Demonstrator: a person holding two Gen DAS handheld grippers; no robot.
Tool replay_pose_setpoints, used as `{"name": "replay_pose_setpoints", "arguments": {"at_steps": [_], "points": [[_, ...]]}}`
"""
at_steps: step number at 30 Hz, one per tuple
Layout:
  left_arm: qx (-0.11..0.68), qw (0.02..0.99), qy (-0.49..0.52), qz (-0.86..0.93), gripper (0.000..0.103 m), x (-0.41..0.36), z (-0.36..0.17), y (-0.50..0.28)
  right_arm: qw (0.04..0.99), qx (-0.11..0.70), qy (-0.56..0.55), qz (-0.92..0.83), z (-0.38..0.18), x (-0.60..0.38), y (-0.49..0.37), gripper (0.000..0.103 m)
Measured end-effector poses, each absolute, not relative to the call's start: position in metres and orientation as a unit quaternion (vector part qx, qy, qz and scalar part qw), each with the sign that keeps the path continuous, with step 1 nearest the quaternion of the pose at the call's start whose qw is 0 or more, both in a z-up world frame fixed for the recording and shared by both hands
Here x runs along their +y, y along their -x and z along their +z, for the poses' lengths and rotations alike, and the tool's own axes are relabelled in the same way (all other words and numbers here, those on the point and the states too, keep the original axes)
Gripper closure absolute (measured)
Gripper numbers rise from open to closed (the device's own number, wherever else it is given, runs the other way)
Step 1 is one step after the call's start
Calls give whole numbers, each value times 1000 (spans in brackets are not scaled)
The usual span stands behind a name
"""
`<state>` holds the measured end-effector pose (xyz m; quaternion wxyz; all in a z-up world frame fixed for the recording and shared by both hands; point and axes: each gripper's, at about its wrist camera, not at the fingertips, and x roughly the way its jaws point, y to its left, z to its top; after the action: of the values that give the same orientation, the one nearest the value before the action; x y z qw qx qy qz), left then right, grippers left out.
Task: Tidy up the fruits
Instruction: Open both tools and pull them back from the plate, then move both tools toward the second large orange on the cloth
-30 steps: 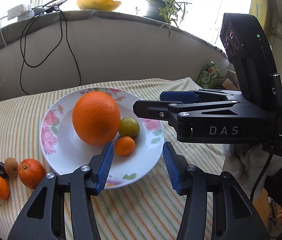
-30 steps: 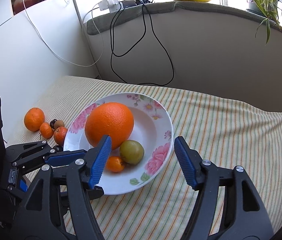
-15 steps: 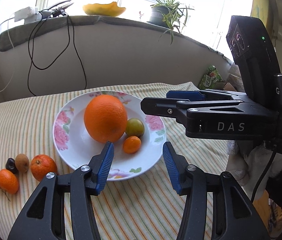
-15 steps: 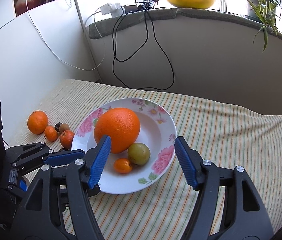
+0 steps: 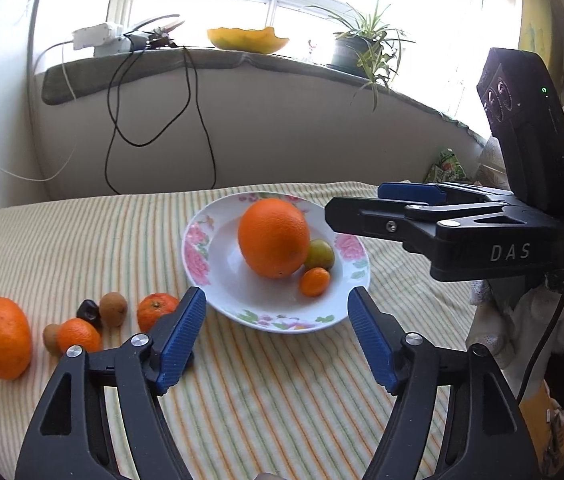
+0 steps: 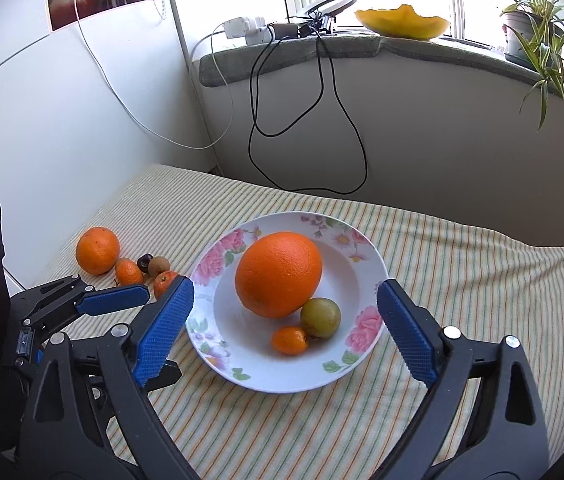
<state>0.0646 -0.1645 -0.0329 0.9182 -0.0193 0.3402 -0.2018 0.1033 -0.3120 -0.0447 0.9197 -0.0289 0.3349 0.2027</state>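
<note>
I am holding both my left gripper [image 5: 276, 334] and right gripper [image 6: 285, 326] wide apart, gripping nothing, near the plate [image 6: 365, 364] carrying the big orange [image 6: 278, 274]; smaller fruits [image 5: 82, 328] are sitting by the cloth's left edge.

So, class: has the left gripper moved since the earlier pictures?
Yes. The left gripper has drawn back from the plate, which sits farther off now, and more of the loose fruit shows on the cloth.

Three fruits in plate [image 6: 365, 344]; loose fruits [image 6: 138, 266] left.
</note>
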Motion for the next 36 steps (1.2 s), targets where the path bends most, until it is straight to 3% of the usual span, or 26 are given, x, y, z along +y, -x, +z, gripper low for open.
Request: {"name": "replay_pose_setpoints", "arguments": {"at_steps": [24,36], "points": [[338,939,39,-46,26,-42,-35,-40,906,325,78,260,-43,-217,-104,8],[354,932,80,5,26,14,-55,-34,867,370,55,331,-57,-152,-121,8]]}}
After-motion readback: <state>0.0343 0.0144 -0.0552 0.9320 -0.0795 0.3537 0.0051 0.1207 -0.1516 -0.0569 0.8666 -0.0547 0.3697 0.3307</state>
